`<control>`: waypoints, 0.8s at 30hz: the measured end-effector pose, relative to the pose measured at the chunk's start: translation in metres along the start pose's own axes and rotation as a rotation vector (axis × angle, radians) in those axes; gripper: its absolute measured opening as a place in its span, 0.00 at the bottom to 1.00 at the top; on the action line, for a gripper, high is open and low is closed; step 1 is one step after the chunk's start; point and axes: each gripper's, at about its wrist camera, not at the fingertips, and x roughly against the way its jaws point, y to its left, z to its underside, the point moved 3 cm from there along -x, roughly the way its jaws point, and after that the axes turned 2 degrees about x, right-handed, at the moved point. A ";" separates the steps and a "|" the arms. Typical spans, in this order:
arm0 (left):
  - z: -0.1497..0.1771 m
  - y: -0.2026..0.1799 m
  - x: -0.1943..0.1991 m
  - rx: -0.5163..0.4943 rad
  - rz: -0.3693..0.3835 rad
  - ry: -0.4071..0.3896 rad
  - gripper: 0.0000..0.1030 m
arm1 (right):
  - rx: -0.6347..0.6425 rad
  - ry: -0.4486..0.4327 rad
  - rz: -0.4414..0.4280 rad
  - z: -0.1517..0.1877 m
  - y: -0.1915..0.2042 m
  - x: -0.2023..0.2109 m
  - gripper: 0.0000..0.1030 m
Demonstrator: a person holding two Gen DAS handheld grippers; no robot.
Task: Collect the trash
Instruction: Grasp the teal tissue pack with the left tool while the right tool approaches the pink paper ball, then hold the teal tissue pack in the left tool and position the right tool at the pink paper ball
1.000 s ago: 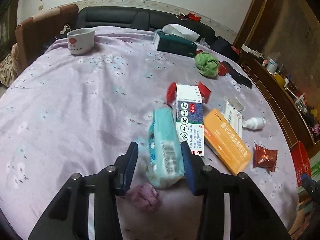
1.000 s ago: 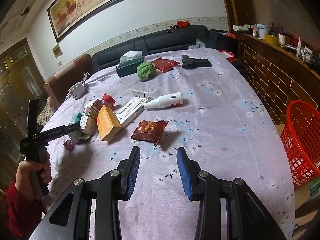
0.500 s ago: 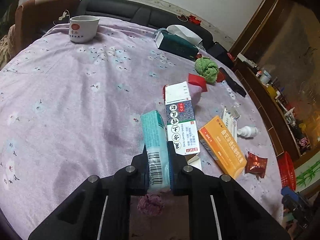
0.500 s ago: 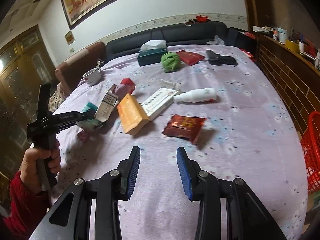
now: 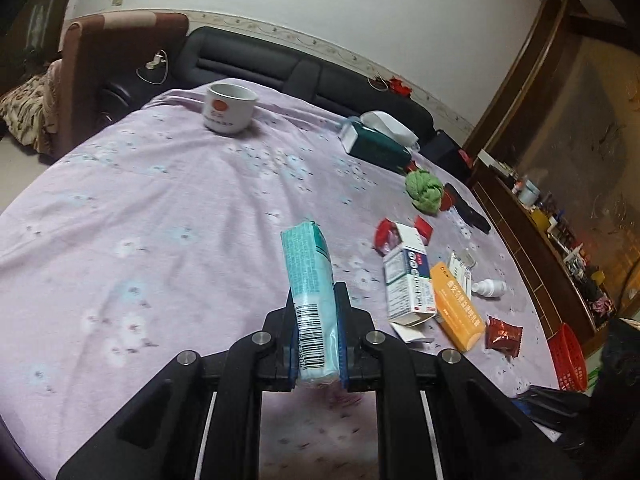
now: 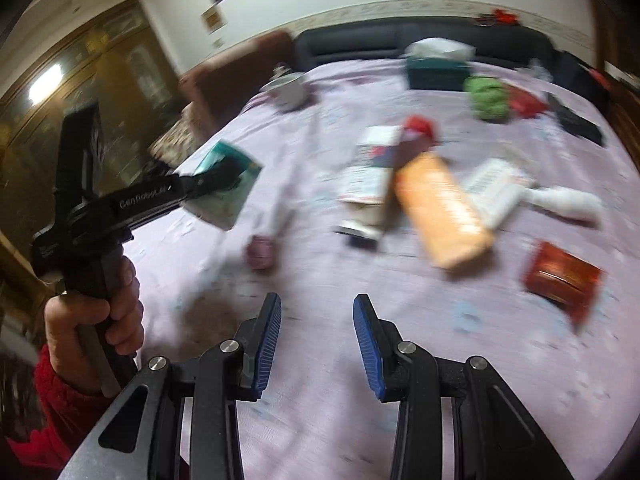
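Note:
My left gripper [image 5: 317,304] is shut on a teal tissue pack [image 5: 310,280] and holds it above the lilac tablecloth [image 5: 160,220]. The blurred right wrist view shows the same pack [image 6: 226,188] lifted off the cloth in the left gripper [image 6: 216,178], which a hand [image 6: 96,312] holds. My right gripper [image 6: 317,320] stands open over bare cloth with nothing between its fingers. A crumpled purple wad [image 6: 261,252] lies just beyond it. Further right lie a white medicine box [image 5: 408,280], an orange box [image 5: 456,308], a red snack packet [image 5: 504,334] and a white bottle [image 5: 490,289].
A white cup [image 5: 228,106] and a dark green tissue box [image 5: 374,144] stand at the table's far side, near a green ball [image 5: 424,190] and a black object [image 5: 466,208]. A red basket [image 5: 568,360] sits on the floor to the right. A black sofa [image 5: 280,68] runs behind.
The left gripper shut on the teal tissue pack and lifted it off the cloth. The right gripper swung left across the table, staying open.

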 end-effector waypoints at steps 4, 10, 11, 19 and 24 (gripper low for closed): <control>0.001 0.017 0.015 0.010 -0.023 -0.032 0.13 | 0.067 0.023 -0.025 -0.008 0.032 -0.029 0.40; 0.007 0.031 0.029 0.009 -0.050 -0.058 0.13 | 0.069 0.060 -0.010 -0.025 0.043 -0.073 0.36; 0.009 0.033 0.031 0.008 -0.053 -0.060 0.13 | 0.059 0.070 -0.013 -0.027 0.043 -0.081 0.32; 0.021 0.017 0.037 -0.045 -0.083 -0.080 0.13 | 0.070 0.018 0.030 -0.024 0.044 -0.077 0.23; 0.037 -0.027 0.030 -0.126 -0.053 -0.069 0.13 | 0.035 -0.096 0.118 -0.012 0.019 -0.022 0.22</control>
